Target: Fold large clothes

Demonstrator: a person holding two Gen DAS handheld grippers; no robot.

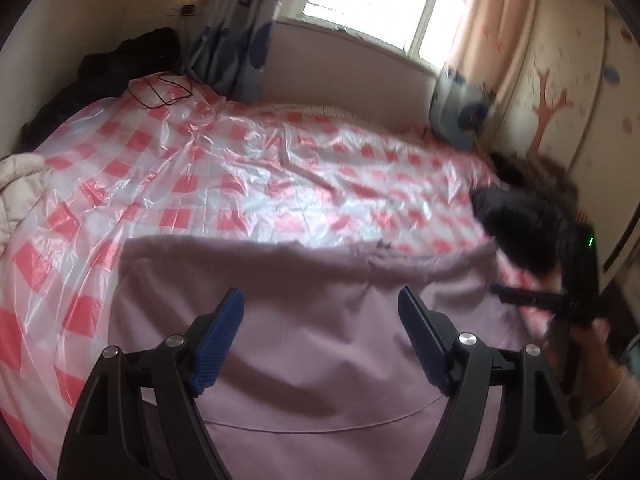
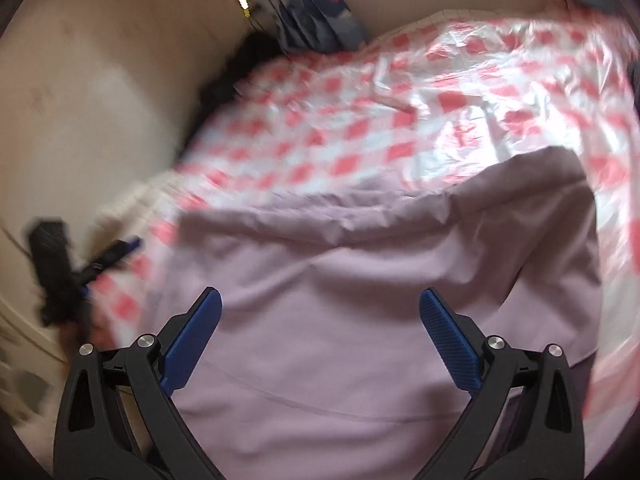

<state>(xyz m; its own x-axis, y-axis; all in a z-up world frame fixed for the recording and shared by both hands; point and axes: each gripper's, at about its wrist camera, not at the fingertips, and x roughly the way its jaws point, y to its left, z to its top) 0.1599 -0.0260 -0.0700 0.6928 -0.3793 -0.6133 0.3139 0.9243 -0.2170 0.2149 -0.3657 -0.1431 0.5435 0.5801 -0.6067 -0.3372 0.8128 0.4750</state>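
A large pale lilac garment (image 1: pixel 312 344) lies spread on a bed covered with a pink-and-white checked plastic sheet (image 1: pixel 224 168). My left gripper (image 1: pixel 320 300) is open and empty, hovering over the garment's near part. My right gripper (image 2: pixel 320 300) is also open and empty above the same garment (image 2: pixel 360 304), whose far edge is folded in a ridge. The right gripper shows at the right edge of the left wrist view (image 1: pixel 532 296), beside the garment's right edge. The left gripper appears blurred at the left of the right wrist view (image 2: pixel 120 252).
A dark garment (image 1: pixel 520 220) lies at the bed's right edge. A beige quilted item (image 1: pixel 16 188) sits at the left. Dark clothes (image 1: pixel 120 60) and a black cable (image 1: pixel 160 88) lie at the far left corner. Curtains, a window and a wardrobe stand beyond the bed.
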